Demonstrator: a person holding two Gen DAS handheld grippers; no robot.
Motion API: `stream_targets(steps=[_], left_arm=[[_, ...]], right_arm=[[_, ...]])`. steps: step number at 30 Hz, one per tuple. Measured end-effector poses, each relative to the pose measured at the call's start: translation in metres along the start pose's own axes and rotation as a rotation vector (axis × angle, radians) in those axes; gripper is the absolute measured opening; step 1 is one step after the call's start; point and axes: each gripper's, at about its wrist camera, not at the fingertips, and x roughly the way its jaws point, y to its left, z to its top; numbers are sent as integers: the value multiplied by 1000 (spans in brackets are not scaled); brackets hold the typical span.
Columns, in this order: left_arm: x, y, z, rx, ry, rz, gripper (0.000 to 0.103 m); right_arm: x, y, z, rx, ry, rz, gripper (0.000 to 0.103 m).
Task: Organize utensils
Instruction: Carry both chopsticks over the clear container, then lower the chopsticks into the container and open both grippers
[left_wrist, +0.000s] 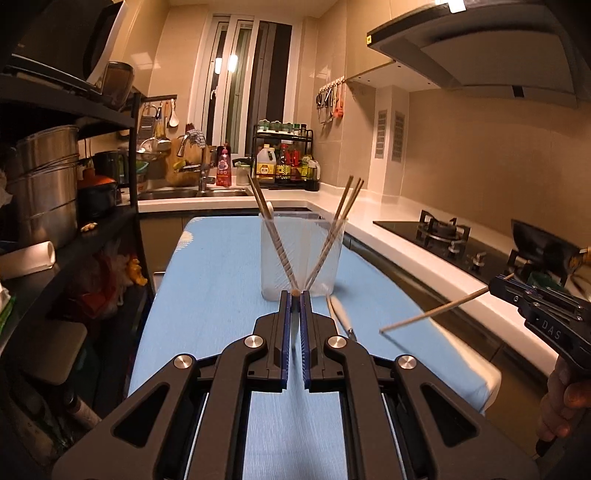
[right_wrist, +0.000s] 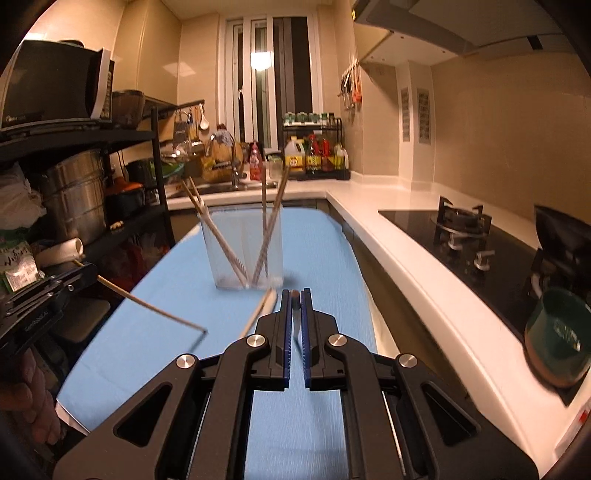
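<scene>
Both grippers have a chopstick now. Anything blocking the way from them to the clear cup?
Nothing visible. Open air lies between the right gripper with its chopstick, the left gripper with its chopstick, and the clear cup. Chopsticks in the cup lean outward, leaving the middle free.

A tabletop covered in blue cloth is shown; a clear container and one loose utensil are borne directly.

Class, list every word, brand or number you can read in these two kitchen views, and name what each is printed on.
"DAS": right claw, on its body.
Left claw: white print, too blurred.
Microwave: small logo, unreadable.
Sauce bottles: labels too small.
Pink bottle: label too small.
Packet: writing unreadable.
</scene>
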Motion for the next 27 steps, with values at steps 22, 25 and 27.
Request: stream_targets(steps=[22, 25, 27], left_arm=[[55, 5, 95, -27, 134, -76, 5], [64, 8, 120, -19, 111, -80, 5], [72, 12, 141, -21, 92, -83, 5]], right_arm=[[49, 33, 134, -56, -18, 93, 5], [60, 45, 163, -87, -52, 105, 5], [68, 54, 183, -109, -80, 111, 5]])
